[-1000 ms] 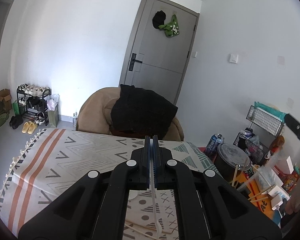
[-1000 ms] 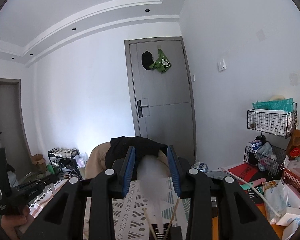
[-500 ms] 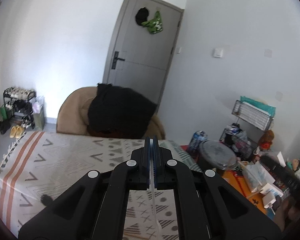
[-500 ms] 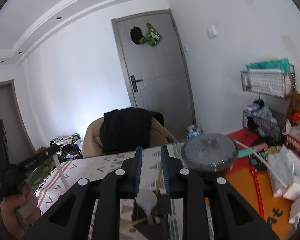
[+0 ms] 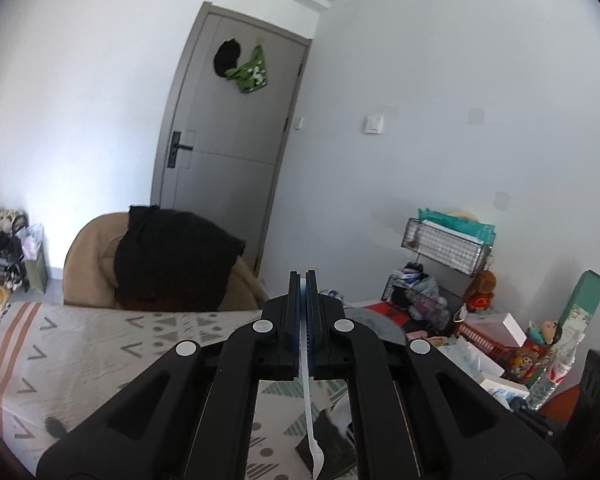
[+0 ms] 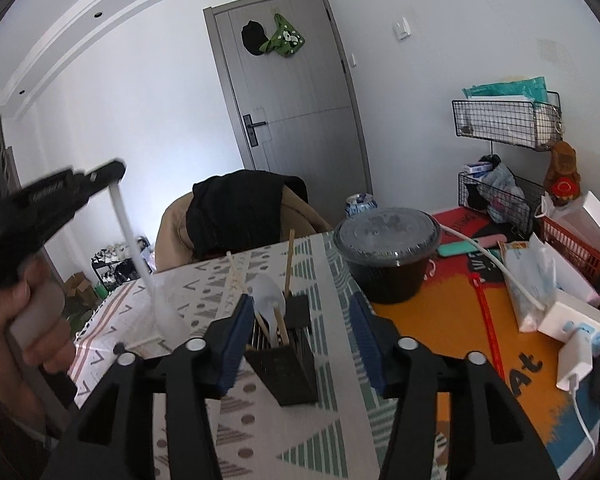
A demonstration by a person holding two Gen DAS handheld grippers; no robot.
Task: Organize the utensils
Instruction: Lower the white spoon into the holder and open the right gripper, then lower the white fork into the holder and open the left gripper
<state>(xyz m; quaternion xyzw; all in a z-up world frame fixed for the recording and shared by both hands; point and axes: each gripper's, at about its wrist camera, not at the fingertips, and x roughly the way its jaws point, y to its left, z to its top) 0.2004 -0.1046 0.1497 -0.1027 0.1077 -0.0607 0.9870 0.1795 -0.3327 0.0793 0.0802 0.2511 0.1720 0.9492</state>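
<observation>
A black utensil holder (image 6: 280, 360) stands on the patterned tablecloth (image 6: 260, 432) just beyond my right gripper (image 6: 300, 304). A white spoon (image 6: 268, 292) and wooden chopsticks (image 6: 289, 260) stick out of it. The right jaws are opening, and nothing is pressed between the pads. My left gripper (image 5: 304, 276) is shut on the handle of a long white plastic spoon (image 5: 308, 392), whose bowl hangs down towards the camera. From the right wrist view, that left gripper (image 6: 100, 172) is up at the left with its spoon (image 6: 136, 248) slanting down. The holder (image 5: 324, 436) shows low between the left gripper's arms.
A lidded black bowl (image 6: 386, 256) sits behind the holder to the right. Further right lie a white cable, a power strip (image 6: 576, 320), tissue packs and a red basket (image 6: 572, 244). A chair draped in a black garment (image 6: 236, 212) stands at the table's far edge.
The right jaws have let the white spoon go into the holder and spread wide, and that gripper has dropped closer to the holder. The left gripper has swung right and risen, still gripping its spoon.
</observation>
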